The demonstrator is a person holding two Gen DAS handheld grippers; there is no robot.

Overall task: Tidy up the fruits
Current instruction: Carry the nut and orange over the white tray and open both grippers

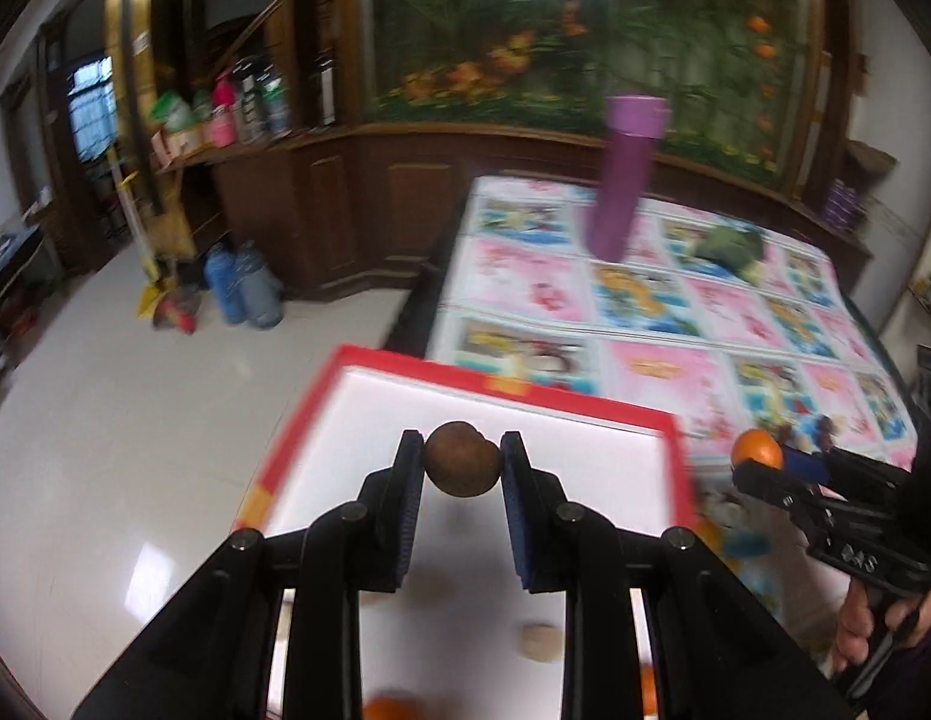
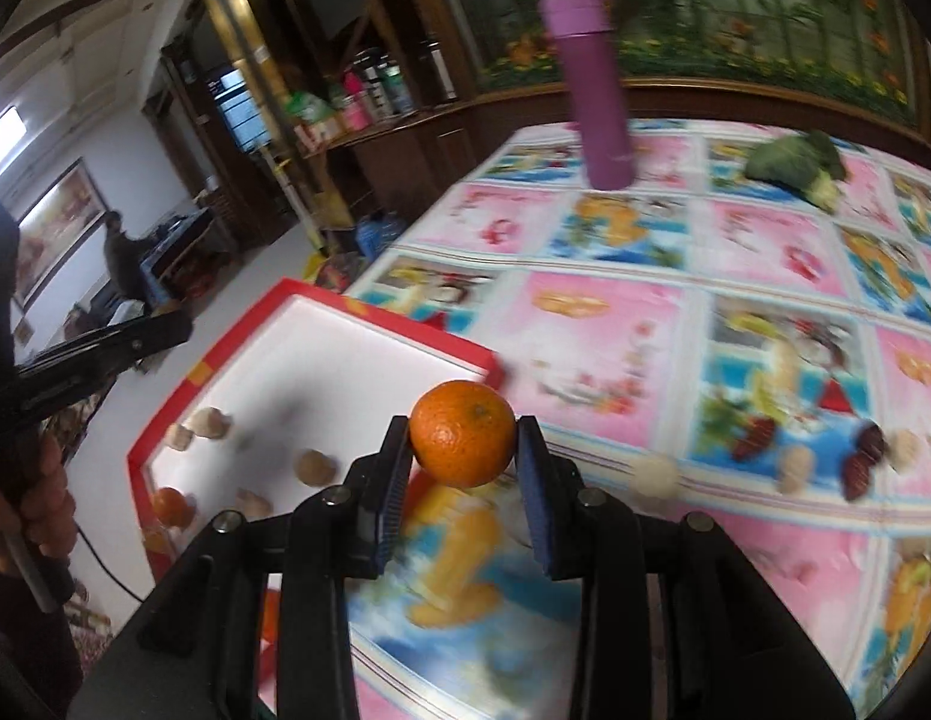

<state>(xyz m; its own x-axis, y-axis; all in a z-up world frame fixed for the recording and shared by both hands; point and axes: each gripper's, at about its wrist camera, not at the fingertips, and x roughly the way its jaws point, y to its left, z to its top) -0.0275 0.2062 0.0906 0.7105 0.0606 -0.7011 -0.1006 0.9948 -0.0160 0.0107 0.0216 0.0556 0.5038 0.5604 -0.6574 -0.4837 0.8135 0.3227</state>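
Holding a small brown round fruit (image 1: 464, 459) between the blue pads of my left gripper (image 1: 464, 462), I have it pinched from both sides above the white inside of the red-rimmed box (image 1: 585, 405), near the box's far edge. My right gripper (image 2: 464, 443) pinches an orange (image 2: 464, 433) the same way, gripped on its left and right flanks, over the table's patterned pink and blue cloth (image 2: 615, 324) just beside the box's right corner. Seen from the left wrist, the orange (image 1: 756, 449) sits at the tip of the right gripper (image 1: 765, 462), off the box's right edge. Inside the box (image 2: 369, 312) lie several pale brown fruits (image 2: 314, 467) scattered toward its near left corner, and another orange (image 2: 171, 507) rests against the left wall. More pale fruits (image 2: 656, 476) and two dark red ones (image 2: 858, 471) lie on the cloth toward the right edge of the table. A purple bottle (image 2: 591, 87) stands upright near the table's far edge, with a green leafy vegetable (image 2: 795, 165) to its right. Much of the scene is blurred.
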